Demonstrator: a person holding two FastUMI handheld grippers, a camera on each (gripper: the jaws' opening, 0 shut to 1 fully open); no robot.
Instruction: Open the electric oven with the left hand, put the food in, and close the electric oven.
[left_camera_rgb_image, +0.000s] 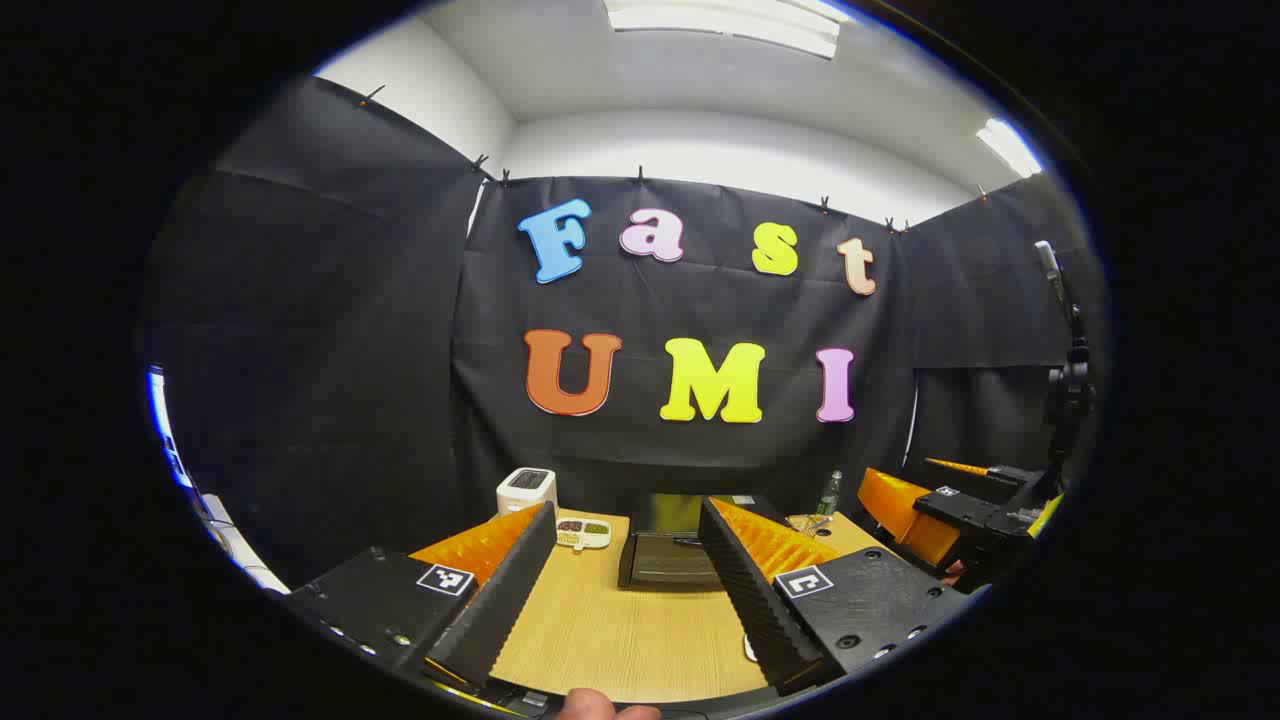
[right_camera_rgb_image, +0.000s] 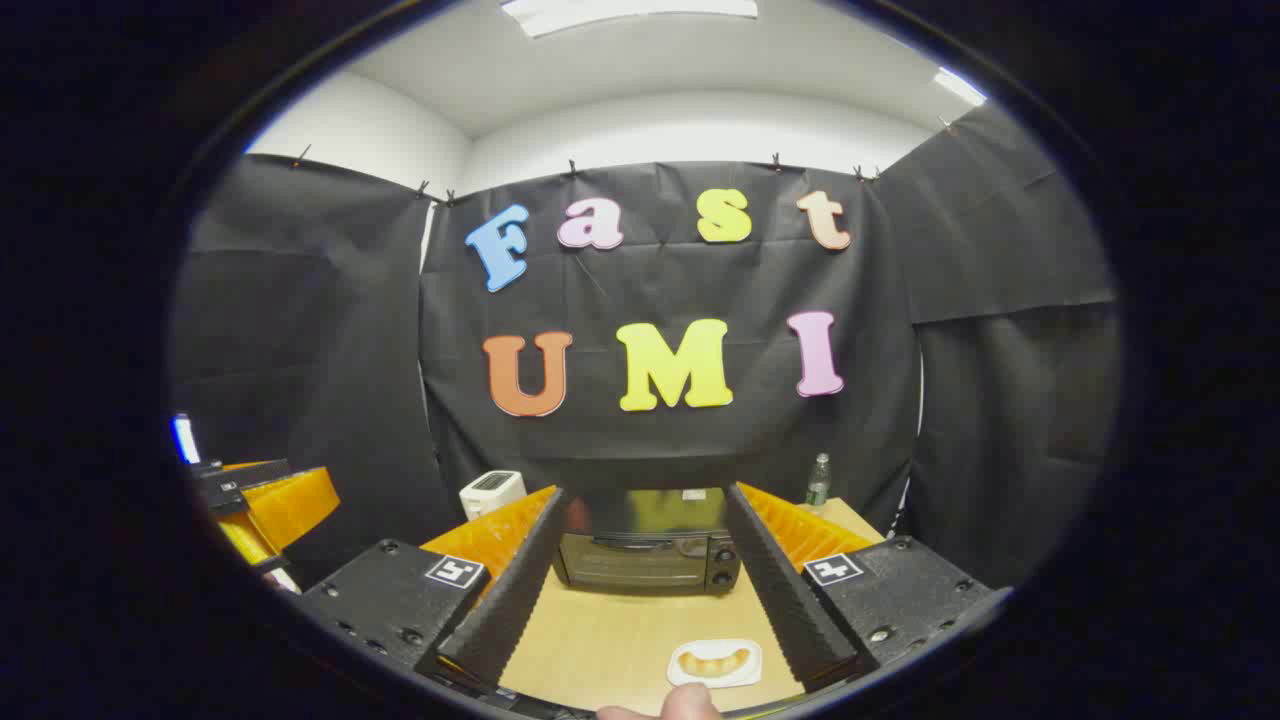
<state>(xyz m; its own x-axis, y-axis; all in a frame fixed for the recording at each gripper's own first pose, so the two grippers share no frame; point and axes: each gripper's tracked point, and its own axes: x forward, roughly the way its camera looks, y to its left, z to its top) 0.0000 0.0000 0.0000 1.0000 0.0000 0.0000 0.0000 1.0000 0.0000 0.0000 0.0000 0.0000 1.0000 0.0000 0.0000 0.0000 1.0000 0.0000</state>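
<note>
One electric oven (right_camera_rgb_image: 648, 548), one plate of food (right_camera_rgb_image: 714, 662), one toaster (right_camera_rgb_image: 491, 491), one bottle (right_camera_rgb_image: 818, 480), one sectioned dish (left_camera_rgb_image: 583, 532)

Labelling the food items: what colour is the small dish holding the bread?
White, the dish shows best in the right gripper view, bread golden-brown.

My right finger (right_camera_rgb_image: 790, 600) covers one corner of the food plate (right_camera_rgb_image: 715, 663) sitting in front of the oven (right_camera_rgb_image: 648, 560); can't make out the food.

Bright ceiling panels (left_camera_rgb_image: 725, 25) light the booth evenly. Focus is sharp ahead of the jaws; fisheye bending grows toward the edges.
</note>
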